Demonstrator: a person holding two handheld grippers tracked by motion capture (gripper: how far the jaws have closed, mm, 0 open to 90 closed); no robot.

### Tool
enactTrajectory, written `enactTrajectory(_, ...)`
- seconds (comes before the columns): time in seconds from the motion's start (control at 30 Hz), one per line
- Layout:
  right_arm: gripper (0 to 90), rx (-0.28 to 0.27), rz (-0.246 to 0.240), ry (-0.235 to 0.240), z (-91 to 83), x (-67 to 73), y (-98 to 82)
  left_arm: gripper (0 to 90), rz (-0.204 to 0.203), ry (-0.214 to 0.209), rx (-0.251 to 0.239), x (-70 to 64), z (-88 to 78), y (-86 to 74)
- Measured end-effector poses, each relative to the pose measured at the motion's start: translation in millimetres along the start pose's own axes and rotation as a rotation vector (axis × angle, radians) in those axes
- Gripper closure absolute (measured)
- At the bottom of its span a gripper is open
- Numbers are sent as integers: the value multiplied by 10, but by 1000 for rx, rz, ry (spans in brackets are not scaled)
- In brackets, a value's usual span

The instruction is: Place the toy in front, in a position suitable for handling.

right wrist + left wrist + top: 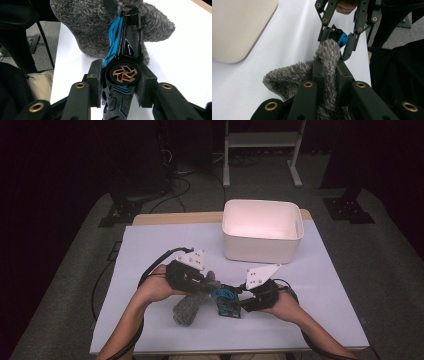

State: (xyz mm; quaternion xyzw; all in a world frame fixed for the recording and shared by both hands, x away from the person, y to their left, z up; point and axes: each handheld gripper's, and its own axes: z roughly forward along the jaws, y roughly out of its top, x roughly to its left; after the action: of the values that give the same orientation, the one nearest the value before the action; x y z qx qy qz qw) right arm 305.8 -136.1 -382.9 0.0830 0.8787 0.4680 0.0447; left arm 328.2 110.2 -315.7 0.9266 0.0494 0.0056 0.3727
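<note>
The left gripper (328, 82) has its fingers clamped on a fuzzy grey sock (287, 77) — the right gripper (120, 82) has its fingers clamped on a blue-and-black toy car (122, 50), its nose touching the sock just above the tabletop (150, 245); a white bin (262, 232) stands behind.

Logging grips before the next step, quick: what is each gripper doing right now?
Left gripper: closed on the grey sock.
Right gripper: closed on the toy car.
</note>
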Motion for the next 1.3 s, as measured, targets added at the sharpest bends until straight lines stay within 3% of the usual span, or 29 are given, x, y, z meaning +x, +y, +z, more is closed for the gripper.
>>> enactTrajectory(0.13,616,-2,-8,1,9,6,7,811,19,14,-4,-21,-18,53)
enactTrajectory(0.3,615,-8,-11,5,26,-11,10,811,55,26,31,-65,-7,190)
enactTrajectory(0.57,615,-15,-19,2,48,5,18,811,123,-17,35,-136,91,459)
enactTrajectory(0.67,615,-27,-17,3,57,15,9,811,119,-21,73,-132,192,506)
enactTrajectory(0.9,616,-42,-5,4,37,-1,-27,809,115,-23,49,-120,173,489)
enactTrajectory(1.07,616,-34,-14,6,22,-4,-26,809,57,1,0,-78,8,300)
enactTrajectory(1.3,616,-25,-13,7,16,-10,-20,810,-15,10,8,14,-26,-1)
